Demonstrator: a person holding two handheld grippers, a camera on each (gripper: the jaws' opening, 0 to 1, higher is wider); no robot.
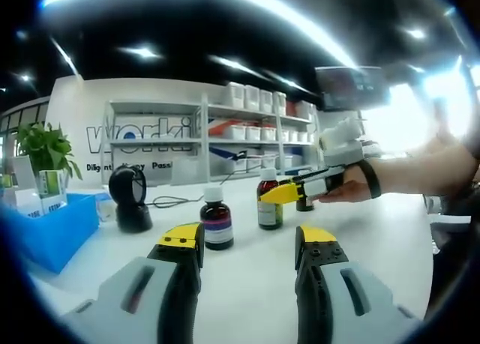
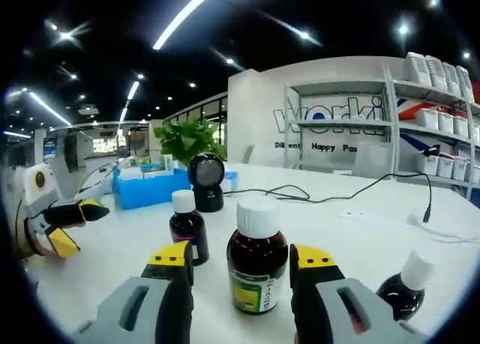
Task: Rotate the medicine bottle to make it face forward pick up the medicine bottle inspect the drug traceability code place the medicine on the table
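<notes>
A brown medicine bottle (image 2: 256, 265) with a white cap and a green label stands upright on the white table (image 2: 360, 224). My right gripper (image 2: 240, 258) is open and straddles it, one jaw on each side, with a gap still showing on the left. In the left gripper view that same bottle (image 1: 269, 203) stands mid-table, and the right gripper (image 1: 285, 192) reaches it from the right in a person's hand. My left gripper (image 1: 247, 239) is open and holds nothing. It hovers near a second brown bottle (image 1: 216, 221) with a purple label.
A third bottle (image 2: 405, 290) is at the lower right of the right gripper view. Further back are a black scanner (image 1: 130, 199) with its cable (image 2: 337, 195), a blue bin (image 1: 52, 235) and a plant (image 1: 45, 145). Shelves (image 1: 247, 127) line the back wall.
</notes>
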